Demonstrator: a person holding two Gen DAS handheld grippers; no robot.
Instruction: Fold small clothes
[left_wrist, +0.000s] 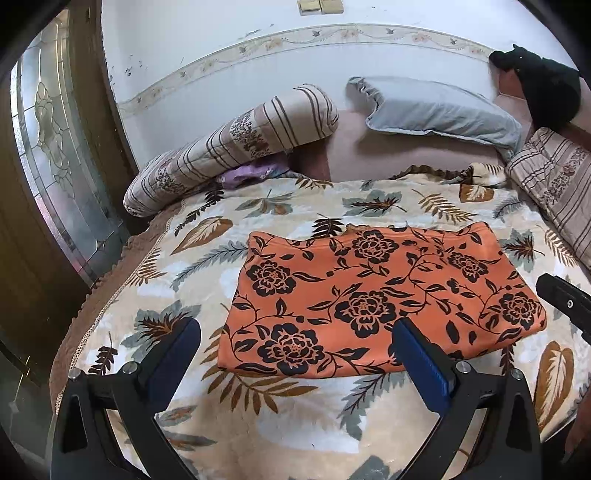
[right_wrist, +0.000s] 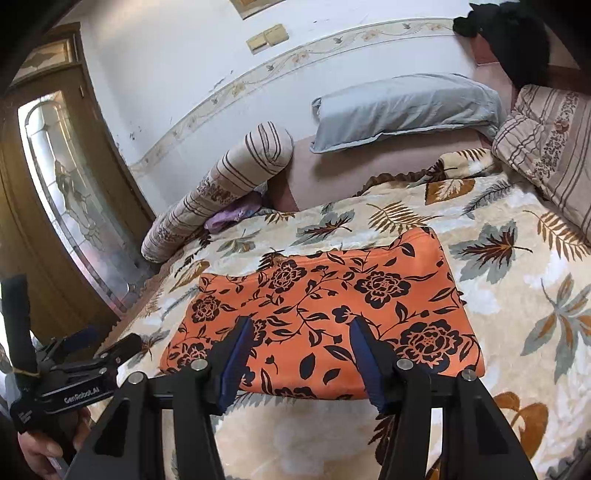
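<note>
Orange floral garment lies folded flat on the leaf-print bed blanket, so left hand-held gripper and right hand-held gripper hover open, gripping nothing.

Bed with leaf-print blanket filled near view. White wall with floral border strip stood far. Brown door with patterned glass panel on left. Grey pillow and striped bolster lay far, daylight soft.
</note>
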